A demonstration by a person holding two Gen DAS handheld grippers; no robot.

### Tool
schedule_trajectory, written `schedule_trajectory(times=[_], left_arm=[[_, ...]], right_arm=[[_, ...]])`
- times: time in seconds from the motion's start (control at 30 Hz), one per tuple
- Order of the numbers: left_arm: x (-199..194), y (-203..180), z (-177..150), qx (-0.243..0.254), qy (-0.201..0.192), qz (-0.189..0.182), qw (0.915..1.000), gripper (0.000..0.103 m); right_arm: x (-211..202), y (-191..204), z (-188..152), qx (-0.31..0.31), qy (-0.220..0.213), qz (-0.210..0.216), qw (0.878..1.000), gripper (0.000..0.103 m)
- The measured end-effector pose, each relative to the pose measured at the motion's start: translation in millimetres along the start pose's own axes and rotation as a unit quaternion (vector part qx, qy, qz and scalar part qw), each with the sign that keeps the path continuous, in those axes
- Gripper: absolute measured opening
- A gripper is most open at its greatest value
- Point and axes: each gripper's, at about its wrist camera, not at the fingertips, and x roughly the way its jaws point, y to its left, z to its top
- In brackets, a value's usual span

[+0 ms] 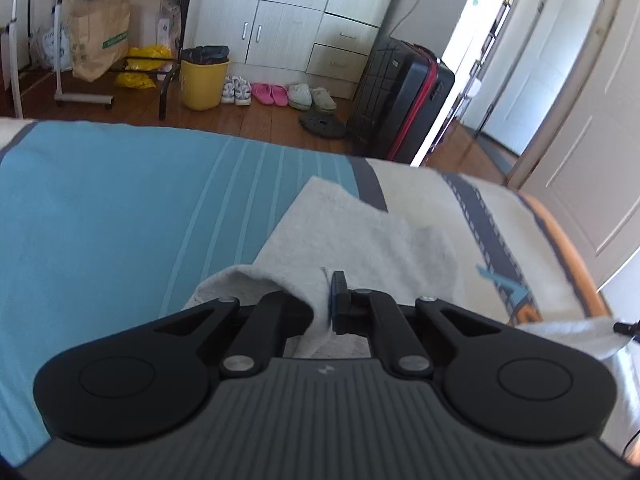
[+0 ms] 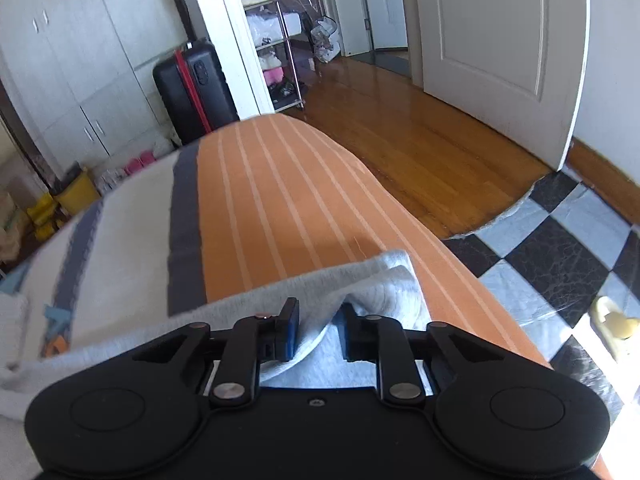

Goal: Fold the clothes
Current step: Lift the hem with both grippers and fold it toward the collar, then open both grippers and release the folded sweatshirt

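A light grey garment [image 1: 360, 236] lies on the striped bed cover [image 1: 120, 208]. My left gripper [image 1: 326, 304] is shut on a fold of the grey garment; the cloth wraps over and hides its left finger. In the right wrist view the same grey garment [image 2: 360, 280] stretches across the orange part of the bed cover [image 2: 280, 200]. My right gripper [image 2: 318, 332] is shut on a bunched edge of the garment, with cloth pinched between its blue pads [image 2: 291, 332]. The tip of the right gripper shows at the far right of the left wrist view [image 1: 626, 326].
The bed's far edge drops to a wooden floor [image 1: 256, 124]. Beyond it stand a yellow bin [image 1: 202, 82], several shoes [image 1: 276, 94], a black suitcase [image 1: 400, 100] and white cupboards [image 1: 288, 20]. To the right are an open door [image 2: 492, 52] and a checkered floor [image 2: 560, 264].
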Motion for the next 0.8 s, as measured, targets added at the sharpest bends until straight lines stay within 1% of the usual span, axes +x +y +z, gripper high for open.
schedule_trajectory(times=[0.07, 0.1, 0.13, 0.17, 0.2, 0.23, 0.27, 0.33, 0.37, 0.4, 0.43, 0.47, 0.57, 0.67, 0.7, 0.8], left_arm=[[1.3, 15.6, 6.0, -0.062, -0.004, -0.013, 0.9980, 0.004], [1.9, 23.5, 8.9, -0.094, -0.006, -0.019, 0.9954, 0.004], [3.9, 33.8, 10.0, -0.134, -0.003, -0.025, 0.9907, 0.006], [4.6, 43.2, 7.9, -0.169, 0.000, -0.034, 0.9850, 0.007], [4.5, 50.2, 4.9, -0.196, 0.005, -0.044, 0.9796, 0.013], [1.0, 53.1, 1.3, -0.207, 0.007, -0.056, 0.9767, 0.019], [-2.6, 55.8, -2.3, -0.217, 0.009, -0.068, 0.9737, 0.022], [-16.4, 51.0, -9.9, -0.195, 0.006, -0.067, 0.9785, 0.028], [-24.0, 47.4, -13.1, -0.180, 0.003, -0.063, 0.9816, 0.030], [-31.7, 43.7, -16.2, -0.165, 0.001, -0.060, 0.9844, 0.035], [-38.8, 41.0, -18.9, -0.155, 0.001, -0.057, 0.9863, 0.040], [-45.6, 39.5, -21.3, -0.149, 0.000, -0.058, 0.9871, 0.041], [-64.1, 38.1, -26.7, -0.137, 0.008, -0.063, 0.9885, 0.041], [-81.2, 38.8, -32.9, -0.119, 0.008, -0.049, 0.9917, 0.041], [-86.4, 42.7, -37.1, -0.122, 0.008, -0.046, 0.9915, 0.041], [-102.0, 55.2, -49.8, -0.131, 0.007, -0.038, 0.9906, 0.041]], right_arm=[[-3.9, -14.9, 10.4, 0.063, -0.007, 0.044, 0.997, 0.047], [-5.8, -22.7, 15.3, 0.095, -0.010, 0.065, 0.993, 0.053], [-6.8, -32.6, 18.0, 0.139, -0.005, 0.079, 0.987, 0.059], [-8.5, -42.6, 19.6, 0.187, 0.005, 0.087, 0.978, 0.059], [-12.5, -46.5, 19.5, 0.216, 0.011, 0.091, 0.972, 0.059], [-18.5, -44.9, 18.8, 0.226, 0.010, 0.093, 0.970, 0.059], [-26.7, -36.8, 17.6, 0.217, 0.009, 0.088, 0.972, 0.059], [-46.7, -4.8, 13.1, 0.171, 0.004, 0.082, 0.982, 0.060], [-53.7, 15.3, 10.3, 0.146, 0.013, 0.091, 0.985, 0.060], [-58.8, 34.7, 6.5, 0.127, 0.028, 0.103, 0.986, 0.059], [-62.6, 57.8, 2.4, 0.109, 0.047, 0.119, 0.986, 0.060], [-66.2, 81.2, -1.7, 0.091, 0.067, 0.138, 0.984, 0.060], [-73.7, 158.4, -16.8, 0.046, 0.123, 0.219, 0.967, 0.060], [-71.8, 234.3, -30.5, 0.007, 0.168, 0.274, 0.947, 0.061], [-70.5, 257.3, -36.0, -0.004, 0.182, 0.289, 0.940, 0.062], [-50.4, 275.6, -73.2, 0.016, 0.206, 0.293, 0.934, 0.062]])
